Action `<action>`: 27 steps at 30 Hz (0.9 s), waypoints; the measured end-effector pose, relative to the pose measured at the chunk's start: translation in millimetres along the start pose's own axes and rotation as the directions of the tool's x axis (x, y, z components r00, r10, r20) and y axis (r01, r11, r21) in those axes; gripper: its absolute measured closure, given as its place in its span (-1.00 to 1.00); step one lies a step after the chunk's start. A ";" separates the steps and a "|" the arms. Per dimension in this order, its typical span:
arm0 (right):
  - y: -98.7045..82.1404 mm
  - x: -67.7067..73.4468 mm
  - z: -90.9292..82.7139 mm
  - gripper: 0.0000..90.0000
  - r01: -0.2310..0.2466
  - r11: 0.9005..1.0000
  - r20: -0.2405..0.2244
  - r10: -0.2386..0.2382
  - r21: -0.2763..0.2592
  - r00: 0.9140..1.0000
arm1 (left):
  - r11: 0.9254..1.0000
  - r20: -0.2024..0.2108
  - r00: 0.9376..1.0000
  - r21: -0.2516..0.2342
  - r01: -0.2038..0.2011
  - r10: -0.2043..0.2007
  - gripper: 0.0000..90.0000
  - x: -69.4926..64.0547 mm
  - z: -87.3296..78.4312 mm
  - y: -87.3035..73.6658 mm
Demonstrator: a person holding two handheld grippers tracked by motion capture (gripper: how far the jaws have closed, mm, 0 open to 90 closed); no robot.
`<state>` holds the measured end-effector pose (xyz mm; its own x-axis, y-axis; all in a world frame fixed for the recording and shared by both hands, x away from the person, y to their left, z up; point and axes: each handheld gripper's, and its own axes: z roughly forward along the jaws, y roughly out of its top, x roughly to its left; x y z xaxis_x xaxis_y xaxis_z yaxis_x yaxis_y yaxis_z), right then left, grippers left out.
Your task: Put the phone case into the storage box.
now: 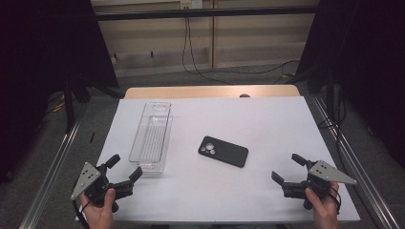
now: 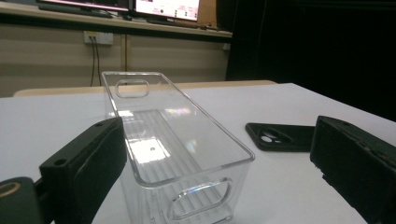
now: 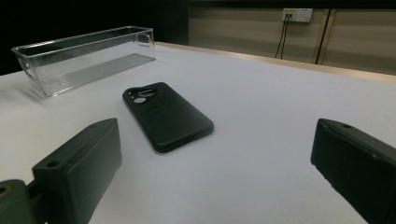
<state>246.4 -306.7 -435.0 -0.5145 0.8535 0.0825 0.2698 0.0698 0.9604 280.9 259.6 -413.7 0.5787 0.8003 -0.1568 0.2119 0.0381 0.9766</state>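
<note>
Approach step, judging by the poses: left hand-held gripper [image 1: 125, 171] near the worktop's [image 1: 267, 119] near-left corner, jaws apart, empty, just beside the bin [image 1: 152, 137]. Right hand-held gripper [image 1: 287, 168] near the near-right corner, likewise apart, facing the phone [image 1: 223, 151] mid-worktop. Next: reaching in, closing squarely across the phone's sides. Monitors [image 2: 154, 6] in left gripper view.

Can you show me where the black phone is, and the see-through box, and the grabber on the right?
black phone [image 1: 223, 151]: high view, middle of its back.
see-through box [image 1: 143, 125]: high view, on its left long wall.
right gripper [image 1: 287, 169]: high view, midway between its two open jaw tips.
</note>
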 end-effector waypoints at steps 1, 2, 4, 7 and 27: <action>0.1 0.6 0.4 -0.97 -0.005 1.000 0.000 0.005 0.005 1.000 | 1.000 0.001 1.000 0.001 0.000 0.000 -0.92 0.1 -0.2 -0.4; -0.3 0.2 1.1 -0.97 -0.002 1.000 -0.005 0.002 0.005 1.000 | 1.000 0.000 1.000 0.008 -0.007 0.007 -0.92 0.1 -0.1 -0.9; -0.5 0.4 2.3 -0.96 -0.012 1.000 -0.008 0.013 0.011 1.000 | 1.000 0.005 1.000 0.020 -0.001 0.001 -0.92 -0.6 1.0 -2.0; 1.2 1.4 4.7 -0.95 0.000 1.000 -0.017 0.000 0.014 1.000 | 1.000 0.012 1.000 0.027 -0.008 0.008 -0.92 -2.0 1.9 -2.3; 9.8 10.2 32.6 -0.99 0.007 1.000 -0.086 -0.008 -0.007 0.996 | 0.999 -0.002 1.000 0.040 0.015 -0.015 -0.92 -0.8 3.6 -2.7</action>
<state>270.3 -280.5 -433.4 -0.5847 0.8054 0.0974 0.2602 0.0724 0.9628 282.7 256.7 -416.8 0.5739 0.8008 -0.1711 0.2521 0.0261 0.9674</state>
